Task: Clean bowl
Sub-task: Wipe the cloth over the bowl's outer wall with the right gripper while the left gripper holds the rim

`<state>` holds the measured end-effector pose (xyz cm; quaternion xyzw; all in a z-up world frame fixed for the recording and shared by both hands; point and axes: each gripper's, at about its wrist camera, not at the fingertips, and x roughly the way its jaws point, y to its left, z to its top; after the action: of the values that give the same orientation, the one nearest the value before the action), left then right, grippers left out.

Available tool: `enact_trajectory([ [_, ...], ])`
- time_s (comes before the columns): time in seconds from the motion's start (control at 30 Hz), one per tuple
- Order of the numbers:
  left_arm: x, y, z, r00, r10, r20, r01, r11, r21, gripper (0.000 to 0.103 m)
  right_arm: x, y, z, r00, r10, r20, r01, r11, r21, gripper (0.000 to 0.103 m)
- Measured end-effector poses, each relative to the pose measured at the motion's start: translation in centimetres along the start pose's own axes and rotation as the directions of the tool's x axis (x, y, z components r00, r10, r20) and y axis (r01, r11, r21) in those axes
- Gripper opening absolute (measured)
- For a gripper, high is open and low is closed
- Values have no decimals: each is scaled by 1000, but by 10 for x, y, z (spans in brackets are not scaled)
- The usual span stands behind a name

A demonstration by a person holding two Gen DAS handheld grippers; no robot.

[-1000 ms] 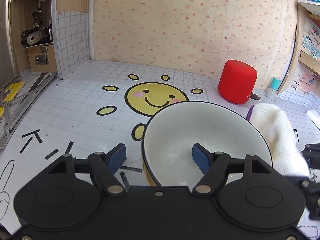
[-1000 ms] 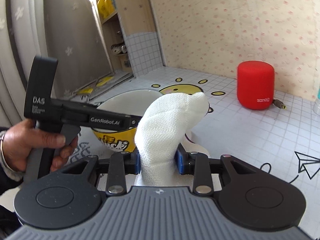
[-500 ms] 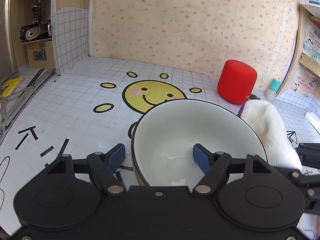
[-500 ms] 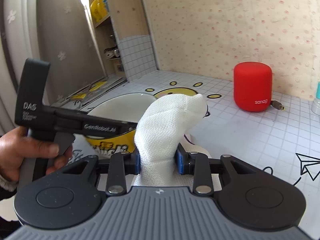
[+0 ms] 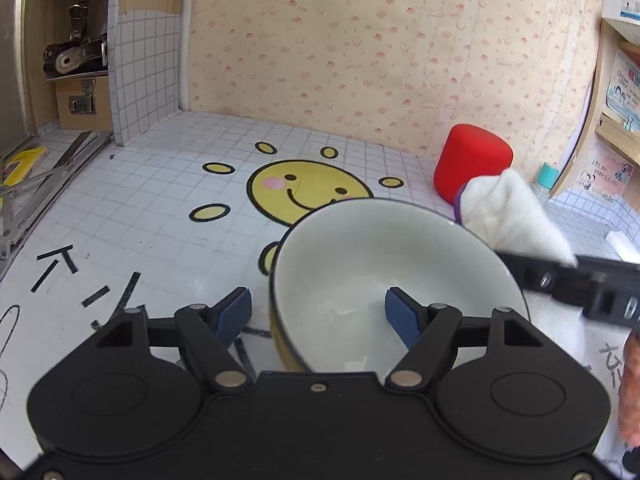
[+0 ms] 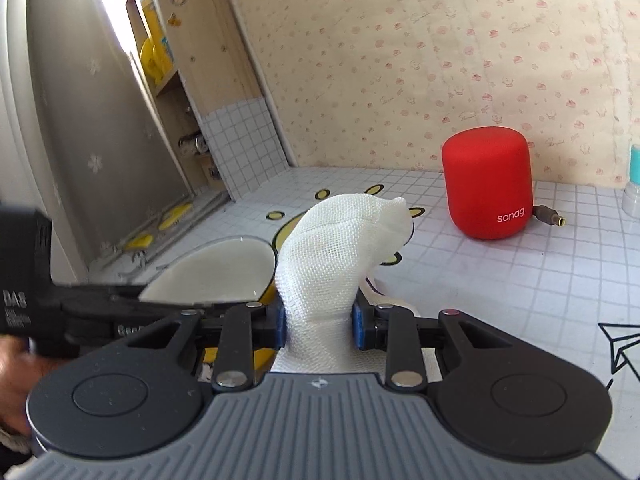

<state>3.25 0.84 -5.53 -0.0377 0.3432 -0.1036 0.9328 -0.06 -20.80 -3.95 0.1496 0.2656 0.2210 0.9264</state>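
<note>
While the left gripper point(image 5: 318, 312) straddles the bowl point(image 5: 384, 276) wall, one pad outside, one inside, jaws wide and not visibly pressing, the bowl sits tilted on the tiled bench point(image 5: 140, 208). Just right of its rim, the right gripper point(image 6: 319, 326) is clamped on a white cloth point(image 6: 340, 256), its jaws having just closed further. A red speaker point(image 6: 488, 182) stands well behind, clear.

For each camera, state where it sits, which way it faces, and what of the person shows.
Left wrist: on the left gripper, facing the bowl whose rim it straddles; a bit of hand at right.
Right wrist: on the right gripper, shut on the white cloth; a hand at left.
Shared: bowl, cloth, red speaker, smiley sun.
</note>
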Motion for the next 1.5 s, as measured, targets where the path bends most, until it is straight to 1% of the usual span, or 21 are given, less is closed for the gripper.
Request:
enact_trajectory([
  [0.13,-5,-3,0,1000,11,12,-11,1000,-8,75,-1,-4,8,999,29,22,-30,997,75,32],
  [0.33,-7,-2,0,1000,19,13,-19,1000,-23,78,8,6,22,998,37,47,-40,997,72,32],
  [0.4,-5,-3,0,1000,26,14,-26,999,-21,78,9,12,22,998,34,44,-36,998,55,32],
  [0.63,-1,-6,0,1000,18,12,-18,999,-27,78,-19,19,1,999,34,36,-36,997,62,32],
  [0.83,0,-6,0,1000,11,15,-11,1000,-26,78,-29,25,-10,999,39,5,-39,998,55,32],
  [1.1,2,-3,0,1000,-1,19,2,999,-39,78,-7,29,0,1000,-6,-29,8,999,50,33],
  [1.23,3,-4,-1,1000,-1,30,2,999,-38,78,1,30,2,999,-12,-44,14,999,43,33],
  [1.5,2,-2,-3,999,-13,46,16,998,-58,78,25,32,11,996,-24,-86,23,1000,-12,33],
])
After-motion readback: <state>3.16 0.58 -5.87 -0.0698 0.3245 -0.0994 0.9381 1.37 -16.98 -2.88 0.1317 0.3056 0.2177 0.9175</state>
